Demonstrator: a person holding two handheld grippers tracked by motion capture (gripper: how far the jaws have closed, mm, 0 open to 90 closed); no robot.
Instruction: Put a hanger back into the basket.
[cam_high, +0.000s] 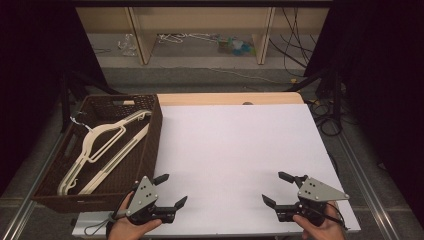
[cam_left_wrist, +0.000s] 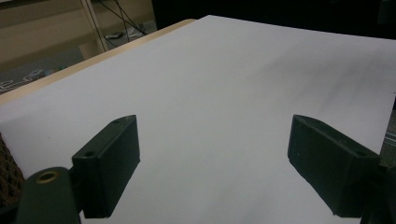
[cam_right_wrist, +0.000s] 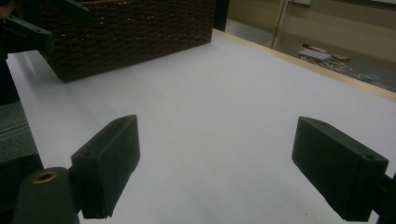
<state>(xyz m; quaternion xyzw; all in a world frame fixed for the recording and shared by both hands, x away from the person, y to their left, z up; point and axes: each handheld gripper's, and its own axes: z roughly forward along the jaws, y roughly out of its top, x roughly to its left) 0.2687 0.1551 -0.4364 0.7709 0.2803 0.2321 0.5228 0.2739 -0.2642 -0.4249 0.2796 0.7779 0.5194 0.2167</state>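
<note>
A dark brown woven basket (cam_high: 150, 145) is sitting at the left edge of the desk (cam_high: 235, 150), which is lying under a white sheet. Inside the basket, cream-coloured clothes hangers (cam_high: 102, 147) are lying flat and overlapping, their hooks pointing toward the near left corner and their shoulders running diagonally up to the far right; how many there are cannot be told exactly.

Just right of the basket's near corner, the left hand-held gripper (cam_high: 171, 190) is hovering at the near edge of the desk, held in the person's left hand (cam_high: 131, 227). Its jaws are standing wide apart with nothing between them, and in the left gripper view they are framing bare white sheet.

Well apart from it, near the desk's right near corner, the right hand-held gripper (cam_high: 279, 189) is sitting in the right hand (cam_high: 320, 227), its jaws likewise spread wide and gripping nothing. In the right gripper view they are pointing across the sheet toward the basket (cam_right_wrist: 126, 32).
</note>
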